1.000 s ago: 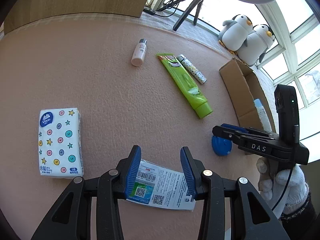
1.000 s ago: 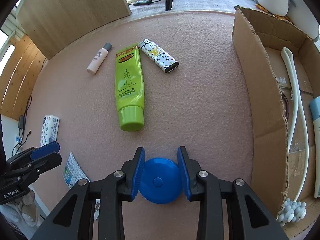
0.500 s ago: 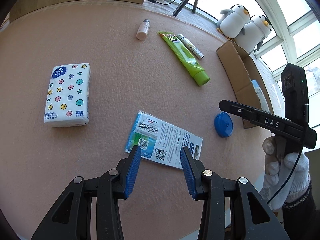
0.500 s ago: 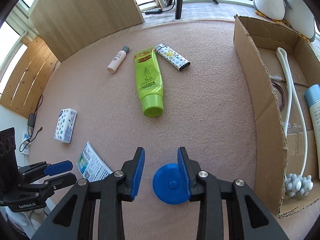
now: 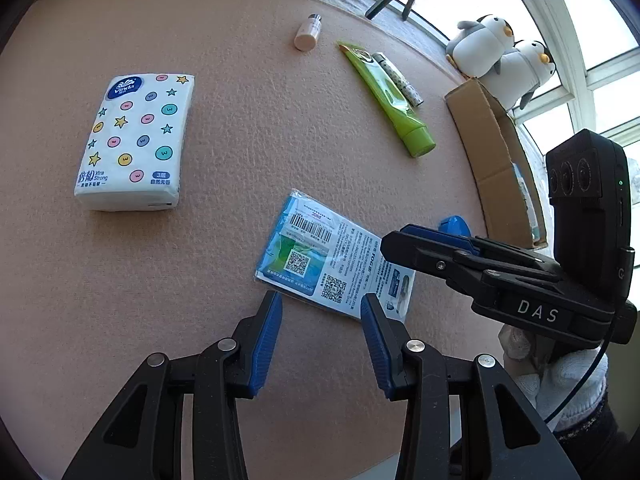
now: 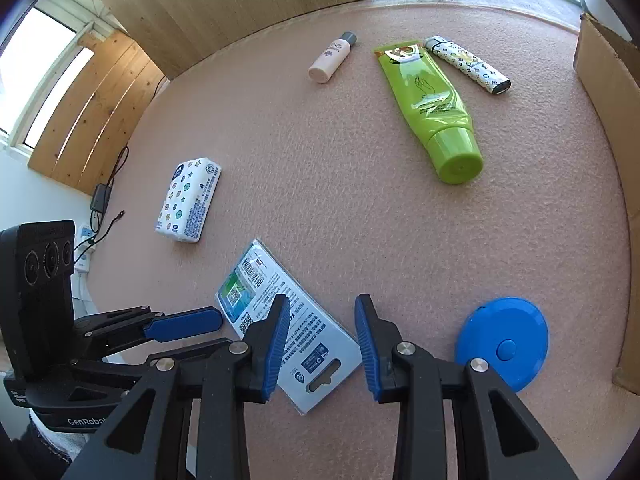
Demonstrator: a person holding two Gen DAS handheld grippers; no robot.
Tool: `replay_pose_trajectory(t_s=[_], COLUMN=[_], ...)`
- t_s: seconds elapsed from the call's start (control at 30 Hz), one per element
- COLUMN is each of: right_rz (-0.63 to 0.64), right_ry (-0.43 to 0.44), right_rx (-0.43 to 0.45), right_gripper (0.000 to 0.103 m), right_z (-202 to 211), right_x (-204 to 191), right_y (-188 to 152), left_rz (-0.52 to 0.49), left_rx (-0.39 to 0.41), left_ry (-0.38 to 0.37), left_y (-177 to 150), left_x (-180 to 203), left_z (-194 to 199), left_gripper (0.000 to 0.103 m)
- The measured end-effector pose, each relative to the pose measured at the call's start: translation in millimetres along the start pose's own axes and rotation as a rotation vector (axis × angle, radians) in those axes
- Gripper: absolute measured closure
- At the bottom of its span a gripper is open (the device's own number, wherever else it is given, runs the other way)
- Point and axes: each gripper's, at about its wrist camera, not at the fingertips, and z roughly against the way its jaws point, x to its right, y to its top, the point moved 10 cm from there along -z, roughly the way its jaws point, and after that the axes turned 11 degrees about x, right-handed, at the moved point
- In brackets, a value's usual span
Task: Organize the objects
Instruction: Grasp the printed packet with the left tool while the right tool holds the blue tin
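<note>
Two handheld grippers hover above a round table point(image 6: 360, 200) covered in pinkish, pebbly felt. The left gripper point(image 5: 321, 312) has its ribbed blue jaws spread wide and holds nothing; just ahead of its tips lies a flat, glossy plastic packet point(image 5: 334, 266) printed with a barcode, QR codes and small text too fine to read. The right gripper point(image 6: 322, 312) is likewise wide open and empty, its jaws above the packet's white hang-tab end. Just right of its right jaw lies a smooth, round blue disc point(image 6: 502, 348) with a centre button. Far ahead and left of the left jaws sits a soft rectangular tissue pack point(image 5: 134, 142), white with coloured dots and stars, marked "Vinda" and "Xtra Strong". Well ahead of the right jaws lie a lime-green squeeze tube point(image 6: 434, 108), a slim patterned lighter-shaped case point(image 6: 468, 64) just beside it, and a small pale bottle point(image 6: 332, 58) with a grey cap. A brown cardboard box point(image 5: 492, 152) stands to the right. The right gripper's body reads "DAS"; the left's reads "GenRobot".
</note>
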Motion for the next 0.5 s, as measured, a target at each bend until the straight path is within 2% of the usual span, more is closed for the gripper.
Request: replay_pose_trajectory(t_s=[0.23, 0.4, 0.5], right_rz=[-0.008, 0.000, -0.007], right_ry=[0.046, 0.076, 0.053], right_rx=[-0.021, -0.038, -0.022], right_gripper=[0.073, 0.073, 0.072], right_z=[0.0, -0.1, 8.1], right_x=[-11.4, -23.8, -18.5], right_y=[-17.7, -30.7, -32.5], left_rz=[0.012, -0.034, -0.079], left_rx=[0.008, 0.000, 0.006], left_ry=[-0.006, 0.004, 0.040], left_y=[20.7, 38.0, 45.6], left_x=[-1.3, 7.9, 14.1], left_z=[-8.2, -20.6, -25.2], left_gripper=[0.059, 0.059, 0.059])
